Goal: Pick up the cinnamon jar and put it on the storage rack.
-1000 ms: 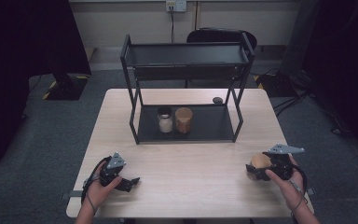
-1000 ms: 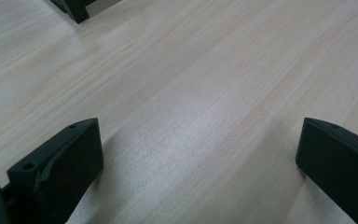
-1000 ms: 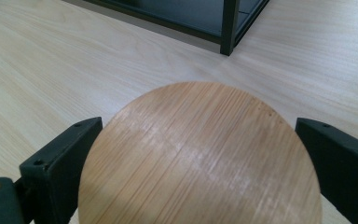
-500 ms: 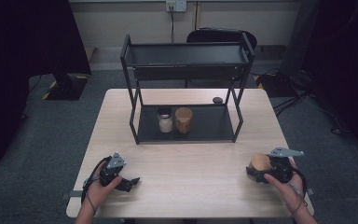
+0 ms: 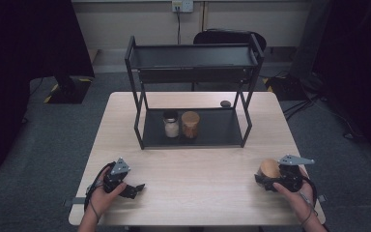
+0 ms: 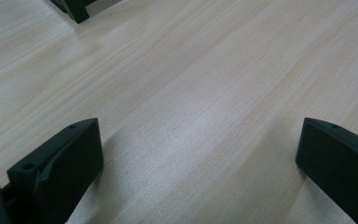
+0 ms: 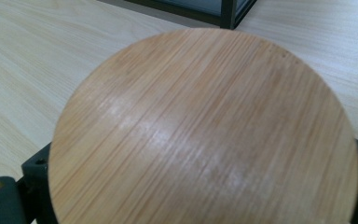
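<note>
While the right gripper (image 5: pixel 266 178) grips a wooden-lidded jar (image 5: pixel 270 168) well in front of the rack (image 5: pixel 193 63) and the left gripper (image 5: pixel 134 187) sits open and empty, I'd keep it upright going toward that lower shelf (image 5: pixel 217 130).

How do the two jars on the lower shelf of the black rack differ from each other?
The left jar has a dark lid and pale contents; the right jar has a wooden lid and brownish contents. The right jar looks slightly wider. Both stand upright, side by side, on the rack.
</note>
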### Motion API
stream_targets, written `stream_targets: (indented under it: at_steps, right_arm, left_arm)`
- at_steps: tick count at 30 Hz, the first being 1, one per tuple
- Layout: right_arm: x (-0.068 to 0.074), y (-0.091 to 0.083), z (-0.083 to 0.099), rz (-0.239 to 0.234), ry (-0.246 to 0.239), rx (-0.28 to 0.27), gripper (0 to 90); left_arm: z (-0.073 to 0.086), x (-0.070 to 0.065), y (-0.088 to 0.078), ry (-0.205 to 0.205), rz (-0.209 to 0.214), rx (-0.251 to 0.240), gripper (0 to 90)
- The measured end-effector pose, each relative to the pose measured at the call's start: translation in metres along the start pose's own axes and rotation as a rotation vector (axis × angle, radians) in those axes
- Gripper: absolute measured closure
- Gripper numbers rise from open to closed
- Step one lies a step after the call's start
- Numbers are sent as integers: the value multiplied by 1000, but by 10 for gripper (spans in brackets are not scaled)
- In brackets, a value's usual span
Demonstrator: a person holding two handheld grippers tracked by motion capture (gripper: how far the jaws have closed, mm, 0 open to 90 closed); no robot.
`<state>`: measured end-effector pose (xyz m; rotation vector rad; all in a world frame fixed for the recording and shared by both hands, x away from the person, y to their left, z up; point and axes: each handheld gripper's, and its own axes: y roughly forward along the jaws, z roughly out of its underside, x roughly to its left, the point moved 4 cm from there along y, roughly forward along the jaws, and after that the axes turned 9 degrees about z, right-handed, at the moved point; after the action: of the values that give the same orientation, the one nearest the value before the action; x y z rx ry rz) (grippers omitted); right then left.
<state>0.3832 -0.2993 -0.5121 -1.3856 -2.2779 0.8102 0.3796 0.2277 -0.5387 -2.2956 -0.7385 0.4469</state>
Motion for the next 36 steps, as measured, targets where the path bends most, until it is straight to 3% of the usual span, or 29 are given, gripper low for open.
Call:
stream_targets:
  at_steps: [11, 26, 36]
  right_arm:
    - [1, 2, 5, 2, -2, -4, 62]
    - [3, 6, 9, 22, -50, 4, 156]
    - [4, 9, 10, 30, -47, -6, 204]
  left_arm:
    - [0, 0, 0, 0, 0, 0, 1]
    - [0, 0, 0, 0, 0, 0, 1]
    - [0, 0, 0, 0, 0, 0, 1]
